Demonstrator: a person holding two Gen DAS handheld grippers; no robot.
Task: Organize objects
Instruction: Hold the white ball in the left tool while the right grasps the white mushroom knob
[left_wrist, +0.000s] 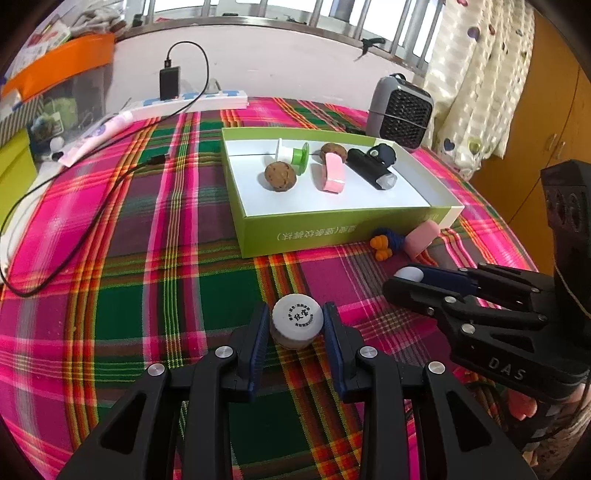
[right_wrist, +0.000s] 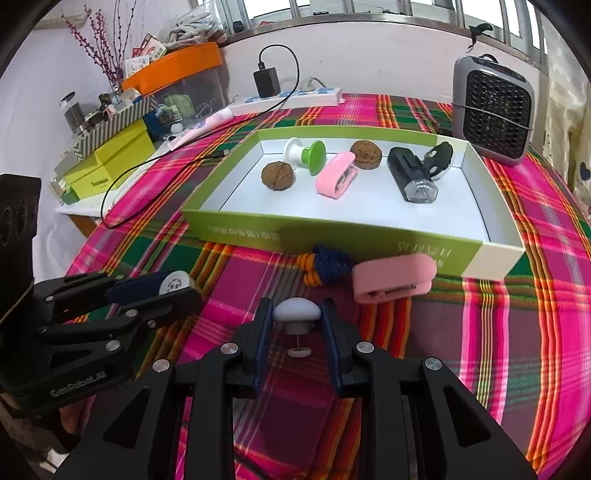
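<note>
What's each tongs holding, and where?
Left tongs: white jar, by its cap sides. Right tongs: white mushroom-shaped piece, by its dome edges.

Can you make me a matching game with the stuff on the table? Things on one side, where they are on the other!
Things:
1. white jar
2. white mushroom-shaped knob
3. black flashlight
4. pink clip

Places:
A. inside the green box
B. between the left tongs
C. on the cloth in front of the box
D. between the right tongs

Pairs: 1-B, 2-D, 3-A, 4-C

Box (right_wrist: 369, 242) front wall blocked by pink clip (right_wrist: 393, 278), knot (right_wrist: 325, 267); over-wall path open (right end).
</note>
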